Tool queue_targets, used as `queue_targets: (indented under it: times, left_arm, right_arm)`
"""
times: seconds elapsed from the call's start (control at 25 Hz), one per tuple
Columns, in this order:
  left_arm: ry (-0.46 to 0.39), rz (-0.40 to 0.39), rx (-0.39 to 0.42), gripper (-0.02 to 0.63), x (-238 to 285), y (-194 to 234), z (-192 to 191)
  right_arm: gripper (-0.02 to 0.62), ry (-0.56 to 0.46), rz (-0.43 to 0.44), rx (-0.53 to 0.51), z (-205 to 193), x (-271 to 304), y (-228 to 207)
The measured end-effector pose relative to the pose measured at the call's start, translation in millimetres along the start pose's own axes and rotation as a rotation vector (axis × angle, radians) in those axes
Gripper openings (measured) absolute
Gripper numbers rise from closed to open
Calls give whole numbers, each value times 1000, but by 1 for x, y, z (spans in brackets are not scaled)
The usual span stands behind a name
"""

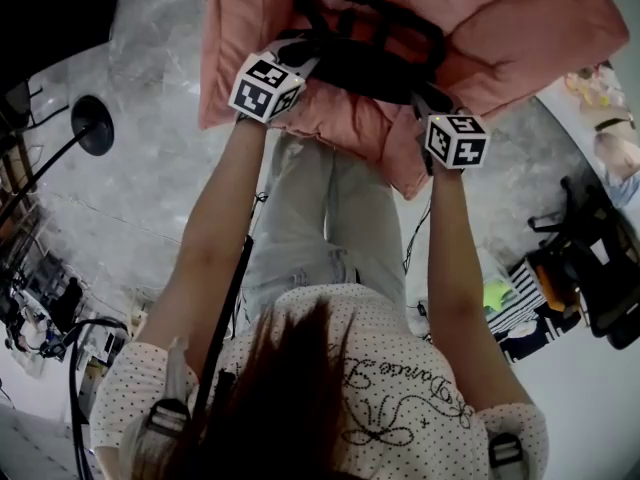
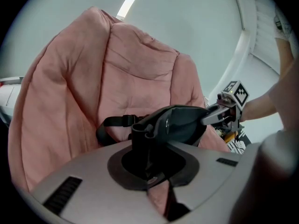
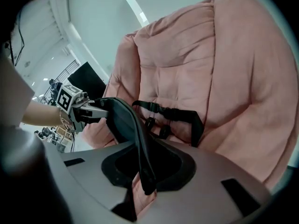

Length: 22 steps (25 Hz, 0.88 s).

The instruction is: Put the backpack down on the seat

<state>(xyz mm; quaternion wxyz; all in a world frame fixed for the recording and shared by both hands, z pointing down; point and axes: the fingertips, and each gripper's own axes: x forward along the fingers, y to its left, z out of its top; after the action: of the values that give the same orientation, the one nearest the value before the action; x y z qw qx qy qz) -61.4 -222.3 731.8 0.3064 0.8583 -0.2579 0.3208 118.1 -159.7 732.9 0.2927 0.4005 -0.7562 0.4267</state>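
Head view: the black fabric backpack (image 1: 375,53) is held at upper centre, over the pink padded seat (image 1: 520,28). Left gripper view: the left gripper (image 2: 145,141) is clamped on its rim. Right gripper view: the right gripper (image 3: 142,169) is clamped likewise. Both are best lowered evenly before release.

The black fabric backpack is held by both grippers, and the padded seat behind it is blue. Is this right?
Not quite: the padded seat is pink, not blue, as the head view shows. The black fabric backpack is held by the left gripper and the right gripper.
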Motion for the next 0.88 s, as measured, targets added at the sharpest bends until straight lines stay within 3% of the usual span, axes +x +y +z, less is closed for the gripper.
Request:
queue_targets:
  times: [0.44, 0.88]
  left_arm:
    - [25, 68, -137, 64, 11, 10, -44]
    - [19, 58, -207, 80, 18, 9, -55]
  right_arm:
    - [77, 31, 2, -8, -27, 25, 5]
    - [84, 23, -17, -42, -33, 29, -1]
